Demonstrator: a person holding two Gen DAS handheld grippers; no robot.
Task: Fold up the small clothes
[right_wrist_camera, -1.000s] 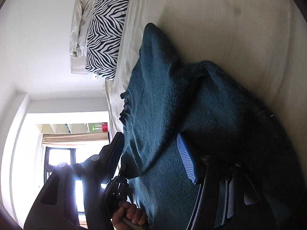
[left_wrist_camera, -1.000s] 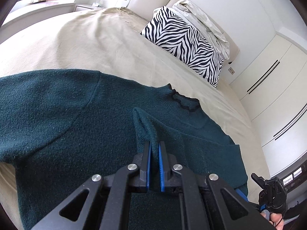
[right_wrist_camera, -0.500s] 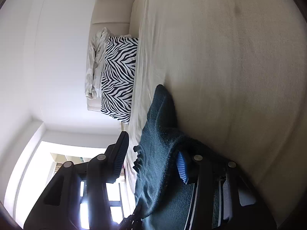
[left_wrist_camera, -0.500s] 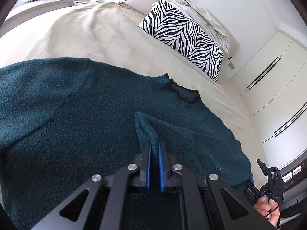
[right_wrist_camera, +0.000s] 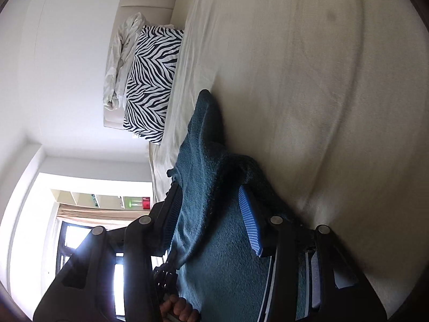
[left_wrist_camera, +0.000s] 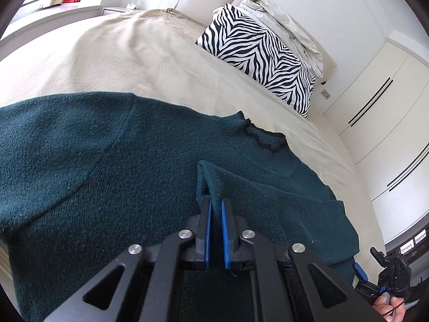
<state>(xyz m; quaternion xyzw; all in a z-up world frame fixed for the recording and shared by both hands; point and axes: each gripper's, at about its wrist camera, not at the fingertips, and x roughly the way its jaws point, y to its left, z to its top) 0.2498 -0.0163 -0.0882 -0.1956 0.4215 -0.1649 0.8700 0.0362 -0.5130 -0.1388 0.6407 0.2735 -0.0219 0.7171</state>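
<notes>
Since half a second ago the left view has pulled back a little, so more of the beige bed shows beyond the sweater, while in the right view the knit, which lay mostly beside one pad, now fills the gap between both. The left gripper [left_wrist_camera: 215, 212] has its blue pads nearly together, pinching a raised ridge of the dark green sweater [left_wrist_camera: 112, 166] that stands up just ahead of the fingertips. The right gripper [right_wrist_camera: 209, 214] has its fingers spread wide, with a bunched fold of the same knit lying between them; whether the pads press on it cannot be told. The sweater lies spread across the near part of the bed [left_wrist_camera: 139, 51], its ruffled collar [left_wrist_camera: 264, 139] pointing toward the headboard and its right side already doubled over near the bed's right edge. The step in hand looks like a side fold, with one flank or sleeve being carried inward across the body. The next move probably calls for the right fingers to close on the bunched edge, then both grippers to travel together and lay the fabric flat without dragging the layer beneath. At the head of the bed a zebra pillow [left_wrist_camera: 265, 53] leans beside a crumpled white cloth [left_wrist_camera: 284, 24]. No brand, label or legible writing shows.
</notes>
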